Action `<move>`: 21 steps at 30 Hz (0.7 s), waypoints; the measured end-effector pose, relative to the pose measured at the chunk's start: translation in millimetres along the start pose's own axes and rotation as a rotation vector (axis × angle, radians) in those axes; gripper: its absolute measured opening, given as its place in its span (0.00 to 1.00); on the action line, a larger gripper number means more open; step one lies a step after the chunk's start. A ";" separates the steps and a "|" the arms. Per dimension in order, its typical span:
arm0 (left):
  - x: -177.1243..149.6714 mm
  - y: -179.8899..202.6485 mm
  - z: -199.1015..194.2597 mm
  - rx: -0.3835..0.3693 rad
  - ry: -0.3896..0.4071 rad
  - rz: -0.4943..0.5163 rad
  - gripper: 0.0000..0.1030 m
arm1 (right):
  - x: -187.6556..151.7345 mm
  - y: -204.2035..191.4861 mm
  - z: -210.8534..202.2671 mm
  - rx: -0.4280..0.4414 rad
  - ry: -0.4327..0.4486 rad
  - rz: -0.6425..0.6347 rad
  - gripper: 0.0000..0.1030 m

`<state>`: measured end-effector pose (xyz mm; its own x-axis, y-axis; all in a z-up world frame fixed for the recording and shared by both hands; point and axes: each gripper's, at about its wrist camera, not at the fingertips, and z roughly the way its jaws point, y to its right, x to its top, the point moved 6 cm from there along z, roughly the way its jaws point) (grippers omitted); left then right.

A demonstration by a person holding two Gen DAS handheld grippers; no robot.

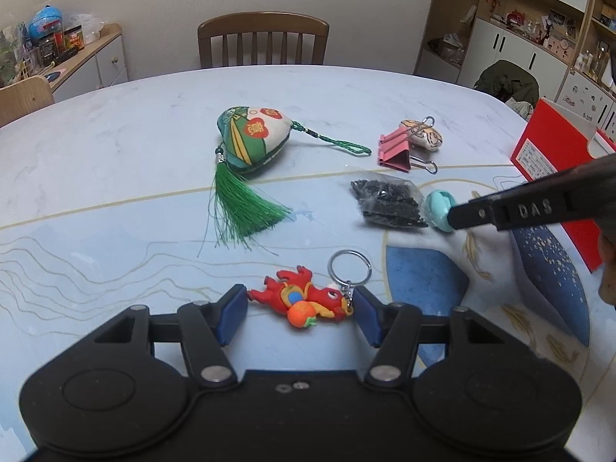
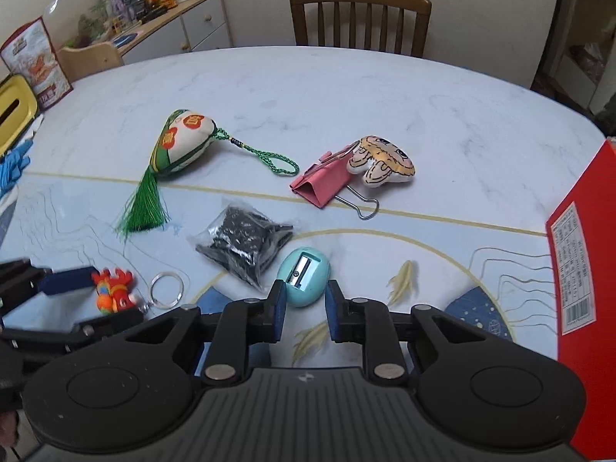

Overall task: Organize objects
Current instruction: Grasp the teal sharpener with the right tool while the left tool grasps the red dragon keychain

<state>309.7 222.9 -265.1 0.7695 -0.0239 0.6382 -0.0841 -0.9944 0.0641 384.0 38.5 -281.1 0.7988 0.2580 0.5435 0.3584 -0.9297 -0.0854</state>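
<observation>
Right wrist view, both jaws apart, right gripper straddling teal sharpener, possibly untouched, red box cropped.

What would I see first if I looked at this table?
Probably the green tassel charm, big and bright in the middle of the table. Next, the red toy keychain lying between the open left tongs. Then the mint sharpener just ahead of the open right tongs, with a red box at the right edge.
</observation>
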 end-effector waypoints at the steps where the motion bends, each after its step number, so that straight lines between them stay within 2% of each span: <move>1: -0.2 0.3 0.1 0.001 0.000 0.003 0.57 | 1.2 -1.3 1.0 -0.003 0.000 -0.005 0.20; 6: 0.4 -0.7 -0.6 0.004 -0.001 -0.006 0.57 | 9.6 -9.0 8.7 -0.022 -0.002 -0.029 0.21; 13: 1.6 -1.2 -1.2 0.008 0.000 -0.010 0.57 | 20.5 -10.6 22.3 -0.045 -0.022 -0.030 0.28; 21: 2.8 -3.5 0.1 0.013 -0.004 -0.021 0.57 | 27.8 -8.0 34.6 -0.048 -0.028 -0.015 0.29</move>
<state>312.2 226.3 -263.6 0.7736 -0.0038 0.6337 -0.0601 -0.9959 0.0673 420.1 62.2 -294.2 0.8067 0.2789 0.5210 0.3477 -0.9369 -0.0368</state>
